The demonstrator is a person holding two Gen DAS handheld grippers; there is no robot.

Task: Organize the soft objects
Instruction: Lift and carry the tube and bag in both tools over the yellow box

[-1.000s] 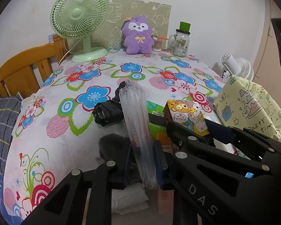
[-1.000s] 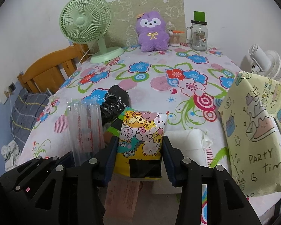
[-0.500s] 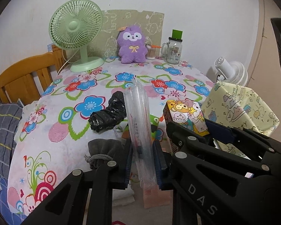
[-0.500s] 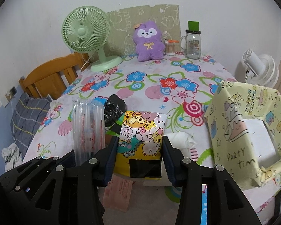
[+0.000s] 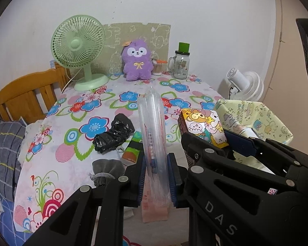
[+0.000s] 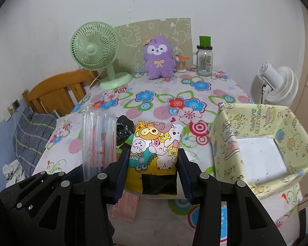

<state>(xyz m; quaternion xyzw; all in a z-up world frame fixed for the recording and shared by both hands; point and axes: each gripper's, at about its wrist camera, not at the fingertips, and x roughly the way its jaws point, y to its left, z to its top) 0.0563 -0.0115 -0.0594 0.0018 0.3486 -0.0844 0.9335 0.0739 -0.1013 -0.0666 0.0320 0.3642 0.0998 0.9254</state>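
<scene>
My left gripper [image 5: 156, 170] is shut on a clear plastic sleeve of cups [image 5: 153, 131], held upright above the floral table; the same sleeve [image 6: 98, 143] shows left of my right hand. My right gripper [image 6: 153, 164] is shut on a yellow cartoon-print pack [image 6: 156, 143], lifted off the table, seen from the left wrist as the pack [image 5: 203, 127]. On the cloth lie a black crumpled bag [image 5: 113, 136], a grey drawstring pouch [image 5: 105, 173] and a green-brown packet [image 5: 133, 147]. A yellow party-print box [image 6: 260, 141] stands open at the right.
At the table's far edge stand a green fan [image 6: 98, 51], a purple plush [image 6: 159, 58] and a glass jar [image 6: 204, 60]. A wooden chair [image 6: 57, 92] with a plaid cloth is left; a white fan [image 6: 277, 84] is right. A pink paper slip [image 6: 126, 207] lies near.
Both grippers have risen and drawn back with their loads, so more of the table shows. The grey pouch and the open inside of the yellow box have come into view.
</scene>
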